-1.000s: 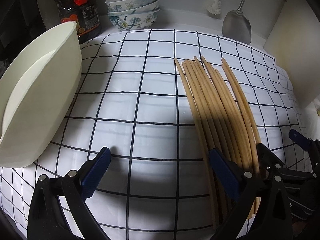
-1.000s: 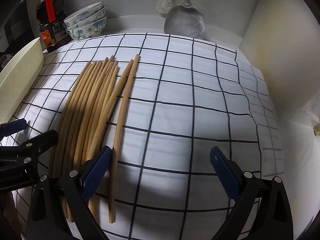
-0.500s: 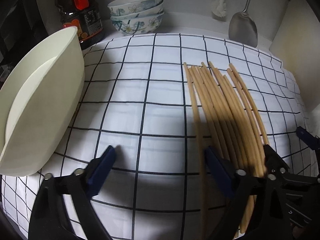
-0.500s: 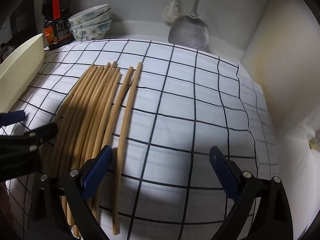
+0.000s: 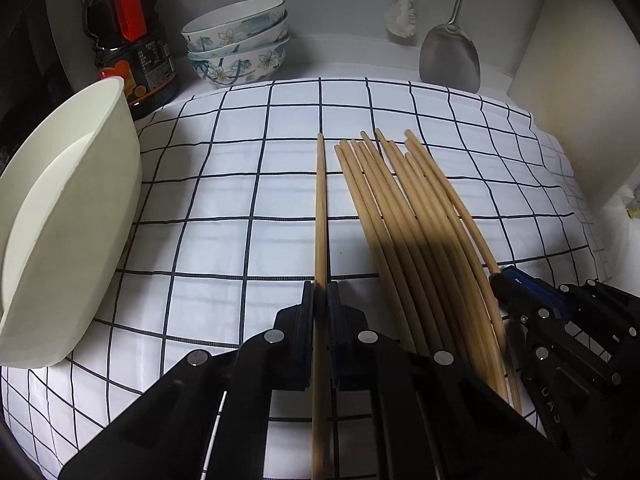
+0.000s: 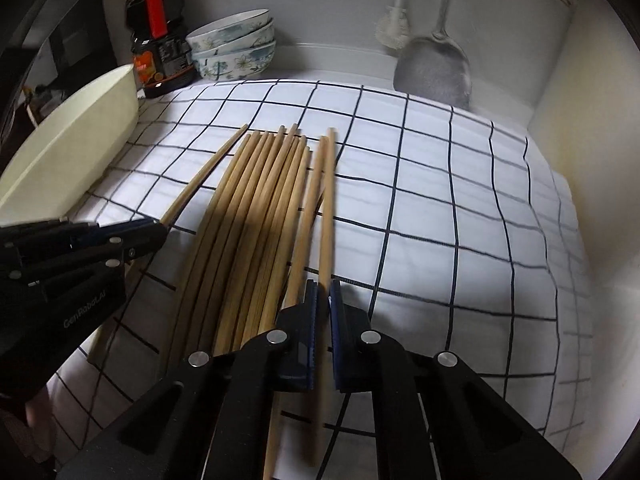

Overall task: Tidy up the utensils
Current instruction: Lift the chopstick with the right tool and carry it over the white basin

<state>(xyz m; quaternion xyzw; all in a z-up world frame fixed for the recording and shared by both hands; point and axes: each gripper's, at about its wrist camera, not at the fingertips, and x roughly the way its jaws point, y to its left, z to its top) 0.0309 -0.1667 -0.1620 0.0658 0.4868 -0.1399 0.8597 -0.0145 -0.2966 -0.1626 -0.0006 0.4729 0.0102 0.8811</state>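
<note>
**Both grippers clamp a chopstick apiece**

On the checked cloth [image 5: 224,240], near its front edge, each tool is clenched on one stick. The left gripper [image 5: 321,304] pinches the leftmost chopstick [image 5: 321,208], which stands apart from the bundle of chopsticks [image 5: 404,216] fanned out toward the cloth's right side. Over in the right wrist view, the right gripper [image 6: 323,300] grips the rightmost chopstick [image 6: 328,208] at the bundle's right flank, its jaws closed to a narrow gap around the shaft. Whether either stick is off the cloth yet, I can't tell.

So the step in hand looks like picking singles off the pile, one from each flank. Next move, by my reckoning: lift each stick clear without dragging its neighbours, then carry it to wherever the sticks belong. The likely home is the cream tub [image 5: 68,216] at the cloth's left edge, tilted with its mouth toward the cloth, though that is a guess.

Containers now! The tub shows nothing inside from here. At the back left corner, the stacked floral bowls [image 5: 238,40] sit nested; their contents are hidden. A dark sauce bottle [image 5: 128,36] stands beside them, liquid high.
</note>
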